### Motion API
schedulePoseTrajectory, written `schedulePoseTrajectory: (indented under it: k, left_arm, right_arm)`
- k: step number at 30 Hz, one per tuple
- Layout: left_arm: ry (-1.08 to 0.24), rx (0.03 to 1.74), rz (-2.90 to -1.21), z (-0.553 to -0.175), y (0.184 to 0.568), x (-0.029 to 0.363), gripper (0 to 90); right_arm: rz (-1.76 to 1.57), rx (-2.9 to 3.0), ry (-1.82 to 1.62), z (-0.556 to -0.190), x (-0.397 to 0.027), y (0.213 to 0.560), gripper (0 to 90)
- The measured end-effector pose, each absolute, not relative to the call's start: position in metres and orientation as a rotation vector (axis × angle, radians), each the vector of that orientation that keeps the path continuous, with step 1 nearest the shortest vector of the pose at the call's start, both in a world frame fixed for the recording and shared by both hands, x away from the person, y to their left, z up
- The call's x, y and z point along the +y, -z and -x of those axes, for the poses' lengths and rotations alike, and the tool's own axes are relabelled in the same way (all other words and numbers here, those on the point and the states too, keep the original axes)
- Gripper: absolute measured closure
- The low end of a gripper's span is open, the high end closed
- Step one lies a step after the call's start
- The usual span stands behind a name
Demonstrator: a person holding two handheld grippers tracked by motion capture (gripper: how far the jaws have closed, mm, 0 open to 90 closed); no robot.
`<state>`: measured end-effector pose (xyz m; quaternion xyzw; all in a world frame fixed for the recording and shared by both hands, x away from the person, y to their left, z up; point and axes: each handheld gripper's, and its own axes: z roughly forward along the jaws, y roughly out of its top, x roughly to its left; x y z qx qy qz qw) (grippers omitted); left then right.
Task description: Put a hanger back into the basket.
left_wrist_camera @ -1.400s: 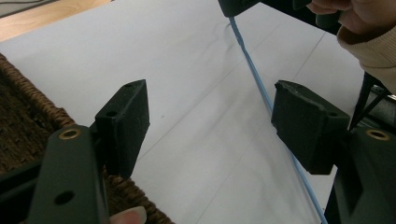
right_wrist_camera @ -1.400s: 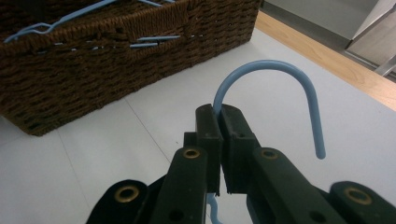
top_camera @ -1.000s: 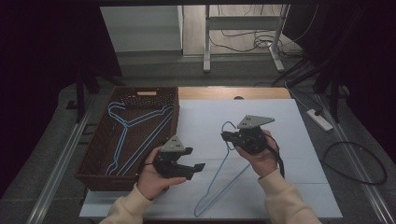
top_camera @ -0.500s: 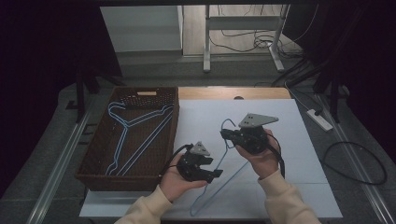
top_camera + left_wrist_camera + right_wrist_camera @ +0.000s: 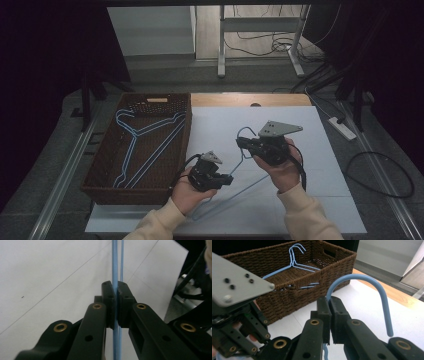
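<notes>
Two sleeves [image 5: 306, 216] were pale cream, long, loose at cuffs. Left hand-held gripper [image 5: 230, 179] was black, blocky, small grey three-cornered plate on top. Right hand-held gripper [image 5: 240, 143] was black, larger grey plate with dark screws, black cable looped beside wrist. Jaw links were matte black, brass-ringed pivots, plain round holes.

The white sheet on the bench [image 5: 325, 165] lies bare at right of the frame and toward its upper centre, open for a hand to pass. At left, the wicker basket [image 5: 100, 192] stands as a wall along the sheet's edge; its near rim lies just beside the left gripper [image 5: 227, 179]. Two blue hangers [image 5: 145, 145] lie in its floor. Between the two hands, the held blue hanger [image 5: 250, 186] slants across lower centre, barring a straight crossing.
</notes>
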<state>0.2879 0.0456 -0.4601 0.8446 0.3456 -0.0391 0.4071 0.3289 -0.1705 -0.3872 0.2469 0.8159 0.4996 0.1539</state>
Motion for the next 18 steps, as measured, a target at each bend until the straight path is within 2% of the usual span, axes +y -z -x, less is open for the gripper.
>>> schedulePoseTrajectory:
  k: [7, 13, 18]
  left_arm:
    - [0.067, 0.868, -2.064, -0.283, 0.448, 0.053, 86.1]
    - [0.035, 0.872, -2.004, -0.28, 0.434, 0.066, 86.1]
    - [0.021, 0.876, -1.959, -0.278, 0.421, 0.081, 86.1]
  right_arm:
    - [-0.709, 2.284, -1.523, -0.325, -0.178, 0.382, 85.4]
    - [-0.713, 2.248, -1.604, -0.314, -0.194, 0.378, 55.0]
    - [-0.729, 2.219, -1.58, -0.304, -0.21, 0.383, 40.0]
